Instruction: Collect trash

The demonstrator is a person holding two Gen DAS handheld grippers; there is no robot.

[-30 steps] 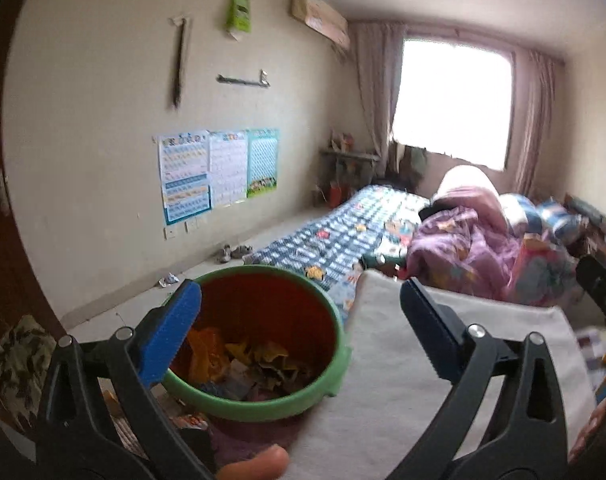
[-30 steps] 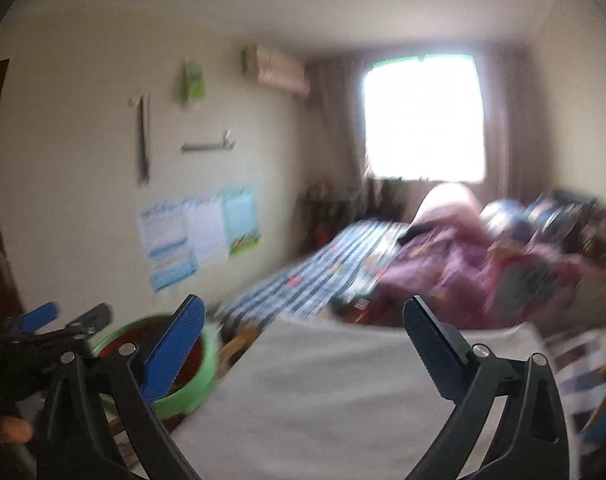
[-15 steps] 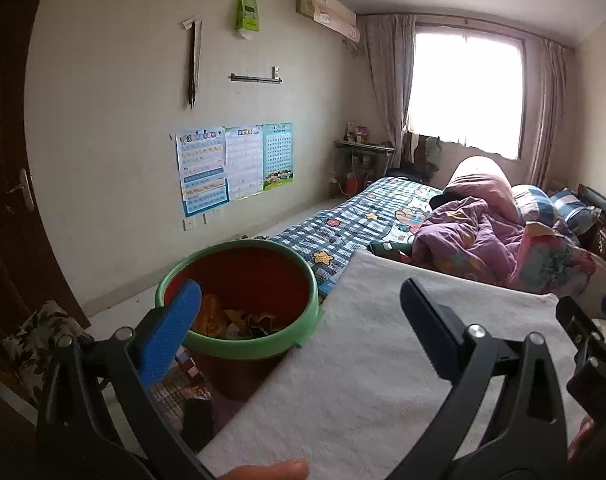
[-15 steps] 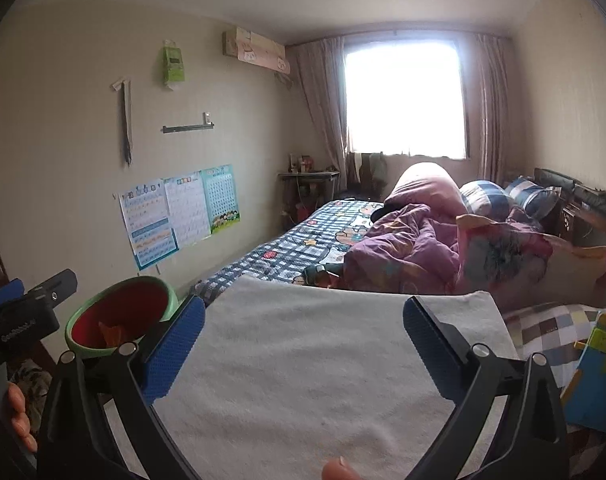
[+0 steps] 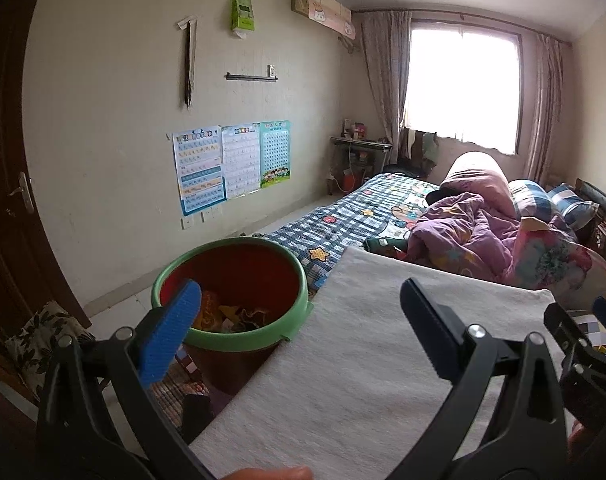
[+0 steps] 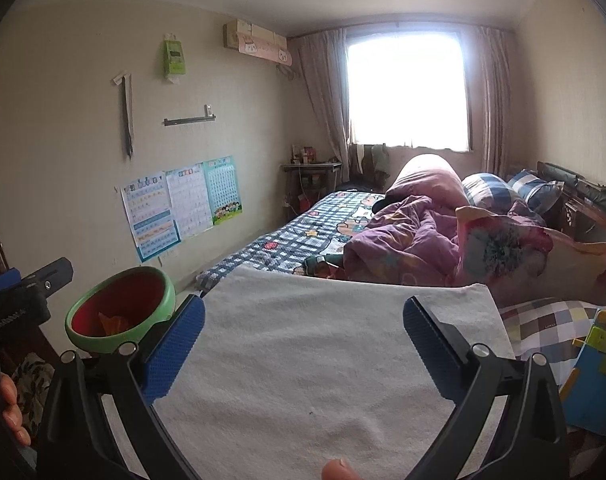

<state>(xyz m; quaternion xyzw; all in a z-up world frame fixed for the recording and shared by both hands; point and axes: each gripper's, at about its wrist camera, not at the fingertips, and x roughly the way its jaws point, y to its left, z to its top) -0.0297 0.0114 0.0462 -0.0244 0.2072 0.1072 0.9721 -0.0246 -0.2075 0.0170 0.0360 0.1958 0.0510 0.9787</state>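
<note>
Both jaws stand wide apart with nothing between them. The left gripper (image 5: 301,312) hangs over the left edge of a white towel (image 5: 367,364), its blue left pad in front of a bin (image 5: 231,292) and its right pad above the cloth. The right gripper (image 6: 303,330) sits over the middle of the same towel (image 6: 315,352), both pads framing bare cloth.

The bin is a round bucket, red inside with a green rim. It stands upright, mouth up and tipped slightly toward the cameras, just left of the towel's left edge; whether rim and cloth touch cannot be told. For the left jaws it lies ahead and to the left, partly behind the left pad. For the right jaws the bin (image 6: 121,308) lies well to the left, beyond the left pad. Crumpled trash (image 5: 235,314) in orange and yellow lies at its bottom with no clear long axis; from the right view only an orange scrap (image 6: 109,320) shows.

The towel's long axis runs away from the jaws toward a bed (image 6: 303,236) with a checked sheet and a purple quilt (image 6: 407,236). Posters (image 5: 231,164) hang on the wall left of the jaws. The left gripper's tip shows at the left edge of the right view.
</note>
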